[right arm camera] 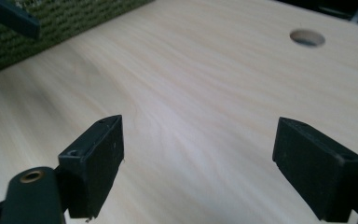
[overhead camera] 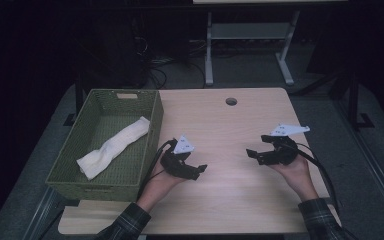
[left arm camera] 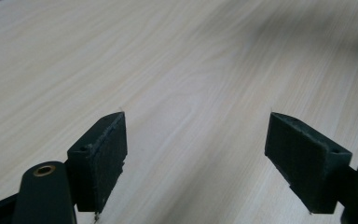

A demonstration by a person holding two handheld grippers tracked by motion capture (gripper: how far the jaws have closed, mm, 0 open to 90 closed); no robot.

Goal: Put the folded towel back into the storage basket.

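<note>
A green woven basket stands on the left part of the light wooden table, with a white cloth lying crumpled inside it. Just right of the basket, my left gripper is held low over the table, jaws pointing right. In the left gripper view, that left gripper is open over bare wood. My right gripper is at the table's right side, its jaws pointing left. The right gripper view shows the right gripper open and empty, facing the basket.
A round cable hole sits near the table's far edge, and the hole shows in the right gripper view too. A white desk frame and cables stand on the dark floor beyond. The table's middle lies between the two grippers.
</note>
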